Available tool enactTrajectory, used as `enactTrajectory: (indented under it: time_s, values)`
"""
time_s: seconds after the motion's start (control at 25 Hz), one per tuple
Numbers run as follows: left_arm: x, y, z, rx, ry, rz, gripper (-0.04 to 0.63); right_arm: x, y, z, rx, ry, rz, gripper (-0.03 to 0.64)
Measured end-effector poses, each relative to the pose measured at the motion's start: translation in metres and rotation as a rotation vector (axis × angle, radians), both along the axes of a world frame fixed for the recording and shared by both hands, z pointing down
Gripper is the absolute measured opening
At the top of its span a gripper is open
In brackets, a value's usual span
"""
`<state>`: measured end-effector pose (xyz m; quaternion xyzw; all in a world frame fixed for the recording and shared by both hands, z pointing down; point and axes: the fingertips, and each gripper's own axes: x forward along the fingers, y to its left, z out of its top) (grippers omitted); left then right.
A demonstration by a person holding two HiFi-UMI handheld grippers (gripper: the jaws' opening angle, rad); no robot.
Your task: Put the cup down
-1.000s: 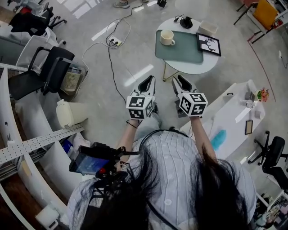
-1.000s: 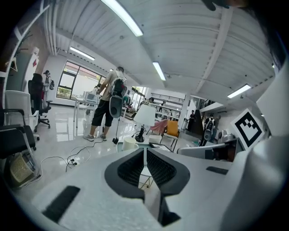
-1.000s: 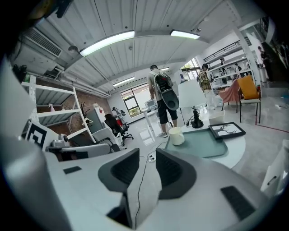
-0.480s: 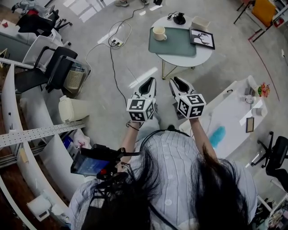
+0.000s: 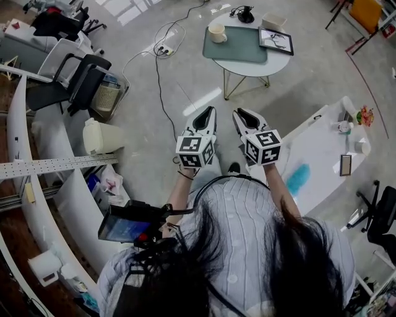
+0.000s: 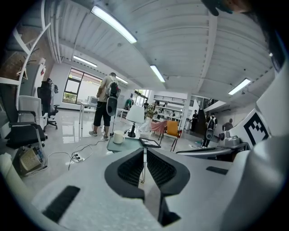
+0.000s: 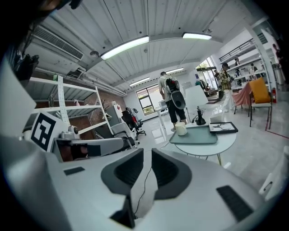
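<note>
A cream cup (image 5: 217, 33) stands upright on a green mat (image 5: 241, 46) on the round white table (image 5: 272, 65), far ahead of both grippers. It also shows small in the left gripper view as the cup (image 6: 118, 136) and in the right gripper view as the cup (image 7: 181, 129). My left gripper (image 5: 204, 111) is held in the air above the floor, its jaws together and empty (image 6: 144, 151). Beside it my right gripper (image 5: 242, 114) is closing, a narrow gap left and nothing between its jaws (image 7: 147, 153).
A framed picture (image 5: 275, 41), a white box (image 5: 273, 20) and a black object (image 5: 245, 11) share the table. Office chairs (image 5: 80, 80) and a pale bin (image 5: 99, 137) stand left, a white counter (image 5: 315, 155) right. A cable (image 5: 158, 80) crosses the floor. A person (image 6: 106, 108) stands beyond the table.
The table with the cup has slid up and away in the head view, so I stand farther from it. Both grippers stay side by side, slightly lower in the picture.
</note>
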<state>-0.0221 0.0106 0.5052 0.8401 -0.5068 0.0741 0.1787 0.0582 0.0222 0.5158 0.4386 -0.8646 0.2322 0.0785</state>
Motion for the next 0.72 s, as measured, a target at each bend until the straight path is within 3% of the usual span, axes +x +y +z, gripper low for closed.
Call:
enactTrajectory:
  time_s: [0.72]
  values:
    - [0.015,0.087,-0.001,0.022,-0.013,0.015,0.031,-0.005,0.087,-0.009,0.034,0.031,-0.077,0.054]
